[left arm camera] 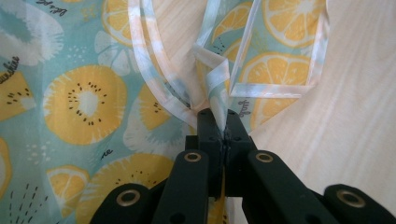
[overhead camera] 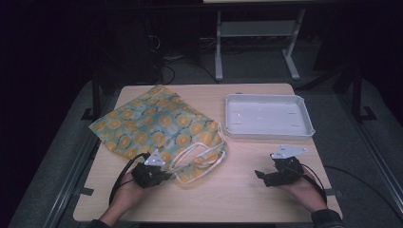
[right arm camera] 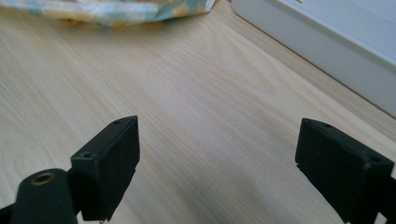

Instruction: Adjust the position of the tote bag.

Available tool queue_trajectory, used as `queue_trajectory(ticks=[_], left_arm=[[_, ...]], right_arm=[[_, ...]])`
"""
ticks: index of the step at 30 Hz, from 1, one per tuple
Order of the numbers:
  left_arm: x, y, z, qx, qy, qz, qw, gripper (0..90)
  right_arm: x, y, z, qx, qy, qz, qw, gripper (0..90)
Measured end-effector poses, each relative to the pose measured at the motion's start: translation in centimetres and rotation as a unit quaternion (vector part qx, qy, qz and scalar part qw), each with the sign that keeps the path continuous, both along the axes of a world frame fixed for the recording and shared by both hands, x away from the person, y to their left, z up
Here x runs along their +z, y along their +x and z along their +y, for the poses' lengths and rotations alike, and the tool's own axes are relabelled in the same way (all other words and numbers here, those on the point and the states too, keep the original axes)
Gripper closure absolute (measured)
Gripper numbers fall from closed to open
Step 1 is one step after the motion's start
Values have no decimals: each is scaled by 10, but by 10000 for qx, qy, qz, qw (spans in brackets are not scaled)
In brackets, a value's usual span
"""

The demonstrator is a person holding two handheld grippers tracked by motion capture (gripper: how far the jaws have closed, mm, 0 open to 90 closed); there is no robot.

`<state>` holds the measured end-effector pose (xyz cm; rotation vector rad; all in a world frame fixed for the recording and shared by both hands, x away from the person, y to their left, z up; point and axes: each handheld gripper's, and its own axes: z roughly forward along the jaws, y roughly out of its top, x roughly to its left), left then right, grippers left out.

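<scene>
- Left gripper point(overhead camera: 167, 175), in the high view, lay low at the near left of the table point(overhead camera: 237, 199), its tip at the white handle loops point(overhead camera: 197, 159) of the fruit-print bag point(overhead camera: 157, 123); whether the jaws were pressed together could not be told from that height.
- Right gripper point(overhead camera: 260, 175) sat at the near right on bare wood, jaws spread and pointing left, well apart from the bag and in front of the white tray point(overhead camera: 268, 116).
- Both of the person's hands came in from the near edge, each wrapped around its gripper's body, forearms low over the table.
- Seen from the left gripper view, the left gripper point(left arm camera: 219, 128) had its jaws pressed together on a folded strip of the white handle point(left arm camera: 215, 88), pinching it where the loops met the bag's rim.
- Beneath it the bag point(left arm camera: 84, 102) lay flat: pale teal fabric printed with orange and kiwi slices, edged in white.
- Looking along the right gripper view, the right gripper point(right arm camera: 217, 154) had its jaws wide apart with only the wooden table between them.
- At the top left lay the bag's edge point(right arm camera: 116, 11), and at the top right the tray's wall point(right arm camera: 327, 42).
</scene>
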<state>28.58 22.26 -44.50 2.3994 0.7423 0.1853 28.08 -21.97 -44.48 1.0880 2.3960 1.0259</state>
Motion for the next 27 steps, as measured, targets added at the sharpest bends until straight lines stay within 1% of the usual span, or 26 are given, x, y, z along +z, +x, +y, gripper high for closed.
queue_trajectory(ticks=[1,2,3,5,6,8,9,10,11,13,14,15,20,21,23,25,27], left_arm=[[1,-1,3,-21,-7,11,10000,885],[1,-4,8,-16,-20,77,10000,886],[1,-4,8,-16,-20,77,10000,886],[1,-8,12,56,-96,180,9998,886],[2,-10,15,58,-88,205,9997,886],[3,-16,22,88,-100,295,9995,886],[3,-16,22,88,-100,295,9995,886],[3,-17,25,105,-101,320,9994,886],[3,-18,27,100,-89,342,9993,885],[3,-19,31,90,-86,362,9993,885],[3,-20,33,138,-130,387,9991,885],[3,-21,35,111,-91,380,9992,885],[3,-26,47,161,-86,444,9988,885],[3,-27,49,193,-111,464,9987,884],[2,-29,54,224,-105,500,9984,884],[3,-30,59,242,-111,530,9982,884],[3,-30,62,260,-88,558,9981,884]], right_arm=[[1,0,0,24,-6,-12,10000,134],[1,0,2,17,10,18,10000,134],[1,0,2,17,10,18,10000,134],[3,0,4,29,17,51,10000,136],[3,1,5,66,8,2,10000,138],[5,0,10,142,-13,11,9999,145],[5,0,10,142,-13,11,9999,145],[6,0,12,145,-18,54,9999,147],[8,0,16,201,-30,53,9998,164],[9,1,18,217,-7,63,9997,171],[11,1,20,219,-1,82,9997,179],[12,3,23,270,13,61,9996,193],[16,12,38,289,75,92,9995,230],[17,15,43,301,121,86,9994,242],[17,19,50,312,165,116,9993,263],[17,24,57,309,216,197,9991,272],[18,31,65,326,236,195,9990,292]])
